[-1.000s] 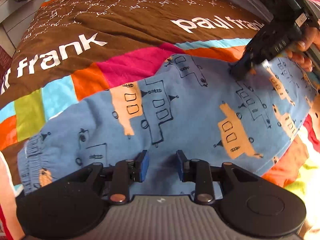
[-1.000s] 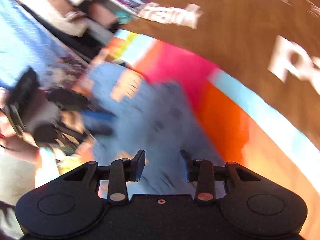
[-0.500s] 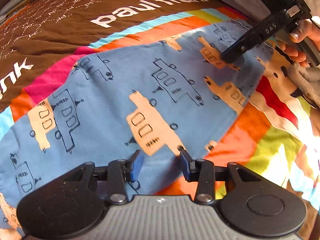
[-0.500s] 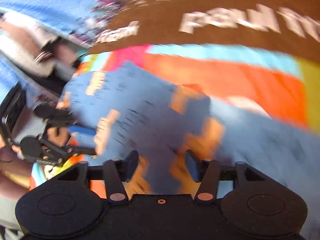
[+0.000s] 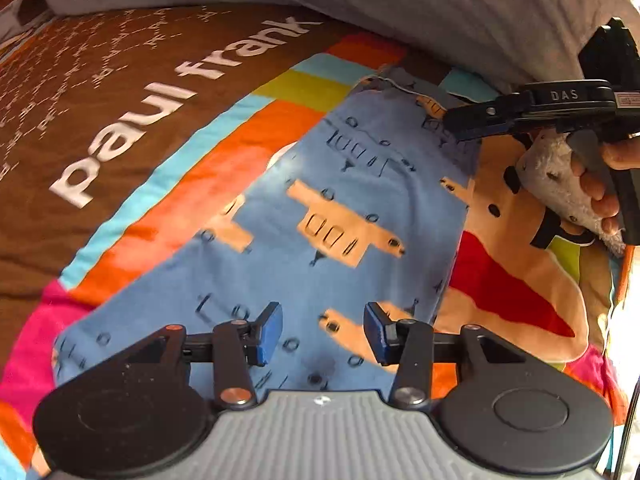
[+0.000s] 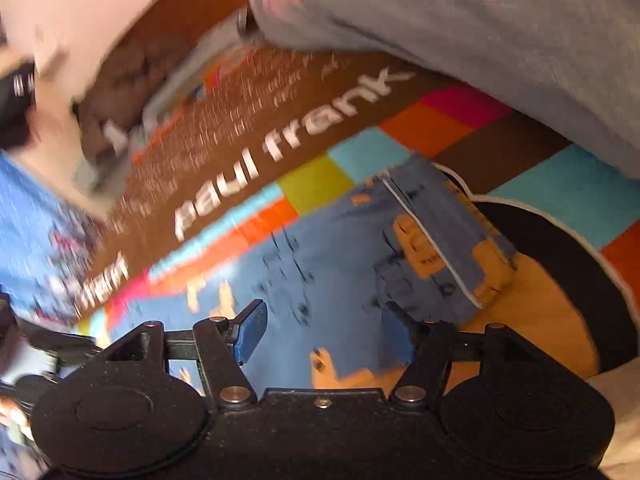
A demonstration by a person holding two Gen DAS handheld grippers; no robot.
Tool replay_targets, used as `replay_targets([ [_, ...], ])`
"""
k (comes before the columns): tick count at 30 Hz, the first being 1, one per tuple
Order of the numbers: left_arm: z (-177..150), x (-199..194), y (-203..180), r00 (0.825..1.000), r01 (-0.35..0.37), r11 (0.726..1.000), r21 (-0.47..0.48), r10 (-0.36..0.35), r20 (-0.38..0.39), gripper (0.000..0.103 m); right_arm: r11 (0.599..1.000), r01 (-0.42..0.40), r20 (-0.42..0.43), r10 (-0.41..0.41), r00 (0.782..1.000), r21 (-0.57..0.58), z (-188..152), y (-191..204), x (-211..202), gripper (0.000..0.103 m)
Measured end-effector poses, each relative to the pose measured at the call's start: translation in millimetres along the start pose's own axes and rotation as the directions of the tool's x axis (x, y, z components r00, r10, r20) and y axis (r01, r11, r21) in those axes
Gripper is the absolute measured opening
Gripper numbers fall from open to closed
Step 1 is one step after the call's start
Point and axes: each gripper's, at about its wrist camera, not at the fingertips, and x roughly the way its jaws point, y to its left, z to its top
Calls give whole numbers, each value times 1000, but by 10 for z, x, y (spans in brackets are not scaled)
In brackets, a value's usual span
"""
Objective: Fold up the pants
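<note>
Blue pants (image 5: 320, 184) printed with orange and outlined boats lie flat on a striped "paul frank" blanket (image 5: 120, 120). My left gripper (image 5: 324, 332) hovers over the leg near its lower edge. Its jaws are opening and the pads grip nothing. My right gripper (image 5: 456, 124), held by a hand (image 5: 600, 188), hangs over the far end of the leg. In the right wrist view, the right gripper (image 6: 325, 334) hangs above the pants (image 6: 320, 264) near the white-edged hem (image 6: 432, 248). Its jaws are opening with only flat cloth below them.
A grey cloth (image 5: 360, 0) is heaped along the blanket's far side and appears again, as grey cloth (image 6: 480, 20), in the right wrist view. A large cartoon face in tan and red (image 5: 512, 280) is printed on the blanket beside the pants. The brown lettered band (image 6: 240, 140) runs beyond the leg.
Both grippers have slid along the pants toward the hem end of the leg. Both pairs of jaws now stand wider apart. The right gripper has also rolled.
</note>
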Motion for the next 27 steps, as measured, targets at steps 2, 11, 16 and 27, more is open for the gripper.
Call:
replay_targets([
  [2,92,126,-59,999,35,999,17,-35,-29,52,998,-53,13,53,999,16,69,19,185,67],
  [11,-238,193,-368,995,5,994,108,7,-104,62,992,114,153,-104,983,-58,706,-234,607,55],
  [16,63,3,-145,999,-9,999,41,11,-46,62,999,42,142,-37,989,-35,439,-157,282,67],
  [27,1758,560,-28,995,93,957,273,-98,4,67,931,117,223,-202,954,345,-303,-496,-283,70],
])
